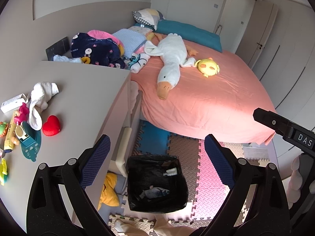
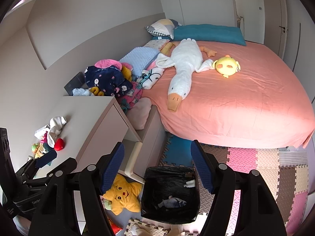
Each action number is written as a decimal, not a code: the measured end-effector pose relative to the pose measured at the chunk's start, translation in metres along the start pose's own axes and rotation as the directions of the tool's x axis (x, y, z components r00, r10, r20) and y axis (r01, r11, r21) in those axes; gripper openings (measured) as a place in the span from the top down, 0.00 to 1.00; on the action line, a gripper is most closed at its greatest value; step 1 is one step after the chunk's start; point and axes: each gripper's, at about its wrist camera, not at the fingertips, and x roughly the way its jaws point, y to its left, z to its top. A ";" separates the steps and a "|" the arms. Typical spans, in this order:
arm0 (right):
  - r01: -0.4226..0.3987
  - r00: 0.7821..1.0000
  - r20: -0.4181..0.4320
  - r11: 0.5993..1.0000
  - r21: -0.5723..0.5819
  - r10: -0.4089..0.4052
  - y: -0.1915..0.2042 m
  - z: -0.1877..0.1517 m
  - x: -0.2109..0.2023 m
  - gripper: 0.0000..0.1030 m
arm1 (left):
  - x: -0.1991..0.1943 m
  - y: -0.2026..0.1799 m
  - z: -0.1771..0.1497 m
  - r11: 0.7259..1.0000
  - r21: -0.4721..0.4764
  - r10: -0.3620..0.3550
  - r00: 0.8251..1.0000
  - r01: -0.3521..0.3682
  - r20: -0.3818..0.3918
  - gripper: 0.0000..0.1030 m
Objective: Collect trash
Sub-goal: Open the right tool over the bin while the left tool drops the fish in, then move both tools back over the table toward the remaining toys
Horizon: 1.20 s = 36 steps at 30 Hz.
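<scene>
A black-lined trash bin stands on the foam floor mats below both grippers; it also shows in the right wrist view. Inside lie a grey fish-like item and a white scrap. My left gripper is open and empty, above the bin beside the desk. My right gripper is open and empty, also above the bin. The desk holds a white crumpled cloth, a red heart, a white box and several small toys.
A bed with a pink sheet holds a white goose plush, a yellow chick plush and piled clothes. A yellow star plush lies on the floor left of the bin. Wardrobe doors stand at right.
</scene>
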 end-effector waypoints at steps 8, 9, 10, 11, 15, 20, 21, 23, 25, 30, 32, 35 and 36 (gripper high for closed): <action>-0.027 1.000 -0.014 0.999 -0.033 0.027 0.023 0.003 0.013 0.32 | -0.003 0.024 -0.002 0.999 -0.038 0.033 0.999 -0.033 -0.003 0.10; -0.034 0.999 -0.016 0.999 -0.039 0.033 0.027 0.003 0.014 0.32 | -0.005 0.028 -0.002 0.998 -0.042 0.041 0.999 -0.041 -0.002 0.10; -0.042 0.999 -0.019 0.998 -0.043 0.041 0.032 0.004 0.016 0.32 | -0.007 0.033 -0.003 0.998 -0.047 0.049 0.999 -0.049 0.000 0.10; -0.050 0.999 -0.022 0.998 -0.049 0.049 0.037 0.004 0.018 0.32 | -0.008 0.037 -0.003 0.997 -0.051 0.055 0.998 -0.055 0.001 0.10; -0.081 0.996 -0.035 0.994 -0.076 0.079 0.060 0.004 0.025 0.32 | -0.018 0.057 -0.006 0.994 -0.071 0.087 0.996 -0.086 0.009 0.10; -0.116 0.992 -0.054 0.987 -0.112 0.110 0.089 0.004 0.033 0.32 | -0.029 0.083 -0.009 0.987 -0.104 0.121 0.993 -0.119 0.013 0.10; -0.123 0.991 -0.059 0.985 -0.119 0.117 0.095 0.004 0.035 0.32 | -0.031 0.088 -0.011 0.986 -0.112 0.127 0.992 -0.125 0.014 0.10; -0.135 0.990 -0.066 0.982 -0.134 0.128 0.107 0.003 0.038 0.32 | -0.035 0.100 -0.012 0.982 -0.129 0.142 0.990 -0.139 0.016 0.10; -0.149 0.987 -0.075 0.978 -0.147 0.139 0.120 0.003 0.042 0.32 | -0.040 0.112 -0.015 0.977 -0.148 0.157 0.987 -0.153 0.016 0.10; -0.185 0.981 -0.097 0.966 -0.183 0.169 0.151 0.002 0.051 0.32 | -0.052 0.140 -0.024 0.962 -0.187 0.203 0.979 -0.197 0.014 0.10; -0.201 0.977 -0.109 0.960 -0.197 0.182 0.164 0.001 0.055 0.32 | -0.056 0.151 -0.027 0.955 -0.201 0.224 0.975 -0.217 0.010 0.10; -0.226 0.971 -0.129 0.949 -0.221 0.202 0.184 -0.002 0.061 0.32 | -0.064 0.169 -0.034 0.943 -0.230 0.249 0.969 -0.241 0.006 0.10; -0.234 0.969 -0.135 0.945 -0.229 0.207 0.191 -0.003 0.063 0.32 | -0.067 0.175 -0.036 0.938 -0.241 0.258 0.966 -0.249 0.004 0.10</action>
